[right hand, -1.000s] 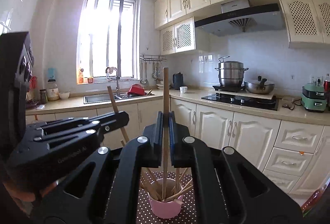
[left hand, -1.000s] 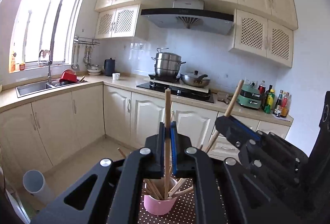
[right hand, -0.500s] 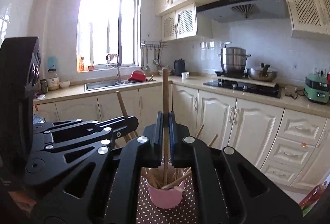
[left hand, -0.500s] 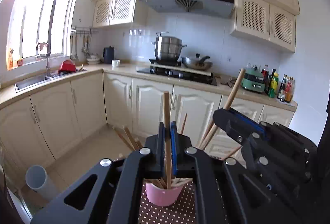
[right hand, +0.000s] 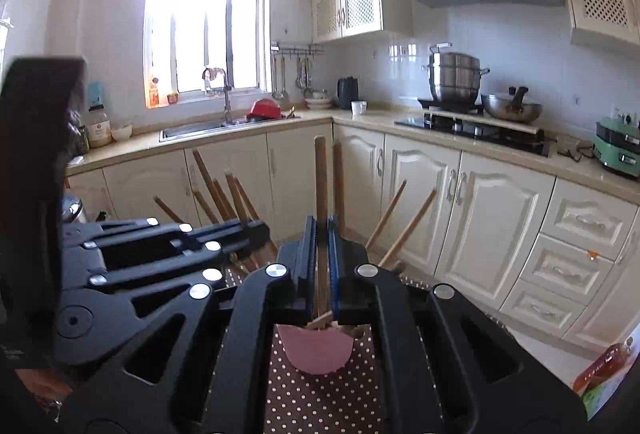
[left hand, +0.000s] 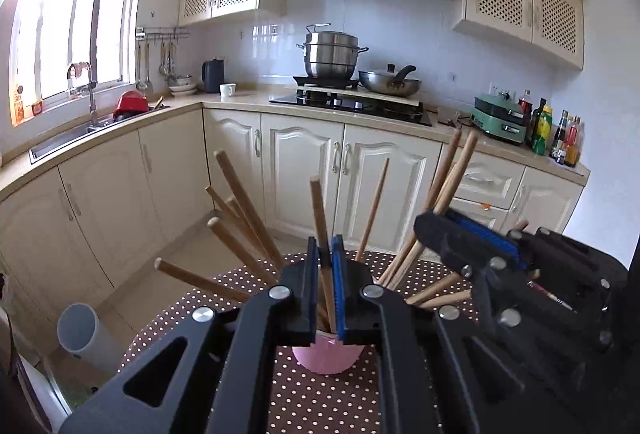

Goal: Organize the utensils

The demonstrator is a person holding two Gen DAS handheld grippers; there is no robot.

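Note:
A pink cup (left hand: 326,356) stands on a brown polka-dot tablecloth (left hand: 320,398) and holds several wooden chopsticks fanned outward. My left gripper (left hand: 325,266) is shut on one wooden chopstick (left hand: 320,218), upright, its lower end inside the cup. My right gripper (right hand: 321,246) is shut on another wooden chopstick (right hand: 321,178), also upright and reaching down to the pink cup (right hand: 316,352). The right gripper (left hand: 472,234) shows at the right of the left wrist view, holding its chopstick (left hand: 456,170). The left gripper (right hand: 244,230) shows at the left of the right wrist view.
Cream kitchen cabinets (left hand: 304,170) and a counter run behind, with a sink (right hand: 200,128), a hob with a steel pot (left hand: 332,54) and a wok. A grey bin (left hand: 82,334) stands on the floor at the left. A packet (right hand: 604,370) lies at the table's right edge.
Both grippers have lowered toward the cup with their chopsticks, whose lower ends now reach into it. More of the fanned chopsticks and the tablecloth show.

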